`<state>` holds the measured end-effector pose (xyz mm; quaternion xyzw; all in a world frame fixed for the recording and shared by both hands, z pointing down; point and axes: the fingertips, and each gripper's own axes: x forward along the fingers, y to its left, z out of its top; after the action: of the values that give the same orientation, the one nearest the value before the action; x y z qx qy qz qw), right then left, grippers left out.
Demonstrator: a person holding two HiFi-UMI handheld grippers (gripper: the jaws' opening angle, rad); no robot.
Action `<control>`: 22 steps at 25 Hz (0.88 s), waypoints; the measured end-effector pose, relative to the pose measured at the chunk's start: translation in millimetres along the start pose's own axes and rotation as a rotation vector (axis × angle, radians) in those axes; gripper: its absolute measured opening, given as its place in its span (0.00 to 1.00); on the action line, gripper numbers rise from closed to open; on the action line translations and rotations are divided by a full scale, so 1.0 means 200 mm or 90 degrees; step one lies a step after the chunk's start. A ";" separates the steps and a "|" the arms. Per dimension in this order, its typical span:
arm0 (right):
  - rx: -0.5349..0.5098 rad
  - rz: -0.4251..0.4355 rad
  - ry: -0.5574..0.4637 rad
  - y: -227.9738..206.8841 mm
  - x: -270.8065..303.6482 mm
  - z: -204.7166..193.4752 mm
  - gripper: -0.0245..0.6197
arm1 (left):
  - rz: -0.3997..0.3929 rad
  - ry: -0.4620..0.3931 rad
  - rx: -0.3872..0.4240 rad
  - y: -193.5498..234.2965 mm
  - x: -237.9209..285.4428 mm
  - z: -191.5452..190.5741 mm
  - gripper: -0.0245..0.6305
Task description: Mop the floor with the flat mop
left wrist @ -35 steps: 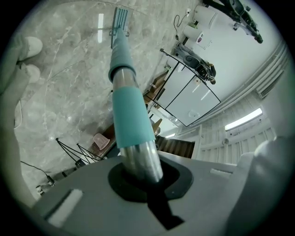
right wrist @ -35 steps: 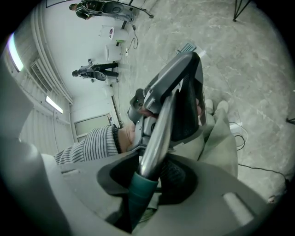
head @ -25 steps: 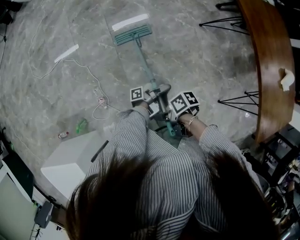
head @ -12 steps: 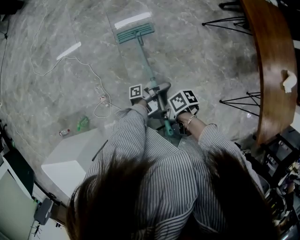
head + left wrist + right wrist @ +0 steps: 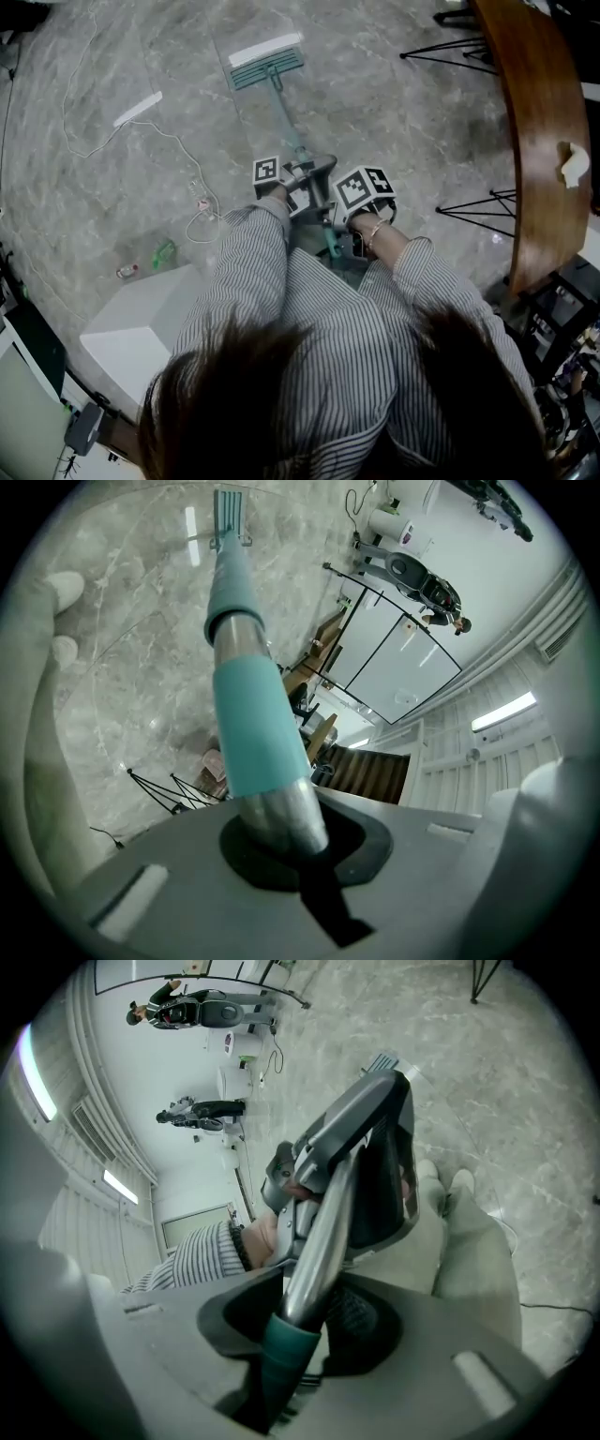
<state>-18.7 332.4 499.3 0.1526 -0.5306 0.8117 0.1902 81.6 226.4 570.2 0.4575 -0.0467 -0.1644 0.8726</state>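
Clamping the flat mop's handle (image 5: 286,117), the left gripper (image 5: 298,178) and right gripper (image 5: 330,211) are staying closed on it and edging forward, so the mop head (image 5: 267,64) is sliding slightly farther over the marble floor (image 5: 394,103). A white cable (image 5: 141,127) is trailing at left, and a wooden counter (image 5: 544,141) is bordering the floor's right edge.
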 end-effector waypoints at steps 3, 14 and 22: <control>0.001 0.001 -0.004 0.02 -0.03 0.06 0.22 | 0.004 0.000 -0.001 -0.03 0.03 0.05 0.05; -0.002 -0.011 -0.002 0.12 -0.03 0.40 0.22 | -0.009 0.001 0.007 -0.21 0.12 0.36 0.05; 0.009 -0.018 -0.012 0.30 -0.01 0.84 0.22 | -0.004 0.018 0.011 -0.45 0.20 0.75 0.05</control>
<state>-38.4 156.1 514.9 0.1693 -0.5243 0.8113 0.1956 62.3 49.3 580.3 0.4671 -0.0346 -0.1602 0.8689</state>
